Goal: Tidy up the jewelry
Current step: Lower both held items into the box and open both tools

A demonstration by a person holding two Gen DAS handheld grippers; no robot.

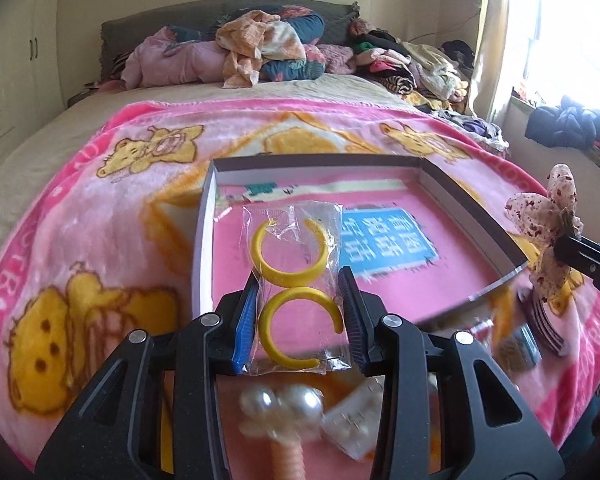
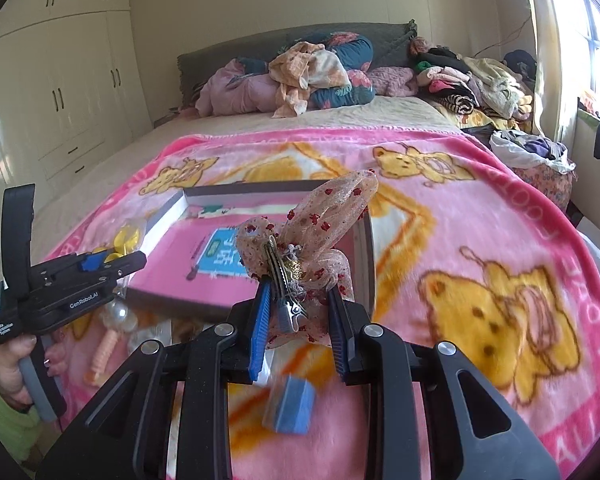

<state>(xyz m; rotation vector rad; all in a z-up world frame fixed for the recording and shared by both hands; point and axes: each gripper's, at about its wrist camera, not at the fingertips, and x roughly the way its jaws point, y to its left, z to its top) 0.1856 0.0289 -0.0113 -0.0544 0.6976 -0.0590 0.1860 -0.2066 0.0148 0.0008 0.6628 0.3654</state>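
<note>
A clear plastic bag with two yellow hoop earrings (image 1: 292,272) is pinched between the pads of my left gripper (image 1: 300,280) and held above the near left corner of an open shallow box (image 1: 206,232) with a pink floor. My right gripper (image 2: 300,292) is shut on a sheer bow hair clip (image 2: 332,208) with red spots and a metal clasp, and holds it above the box's near right side (image 2: 364,248). In the left wrist view the bow hair clip (image 1: 548,220) shows at the right edge. In the right wrist view the left gripper (image 2: 112,260) is at the left, in a person's hand (image 2: 12,364).
The box lies on a pink bear-print blanket (image 2: 480,240) over the bed. Near me lie a pearl hair piece (image 1: 280,400), a small white packet (image 1: 356,416), a small blue box (image 2: 290,404) and a dark comb-like clip (image 1: 540,320). Clothes are piled at the headboard (image 1: 268,48).
</note>
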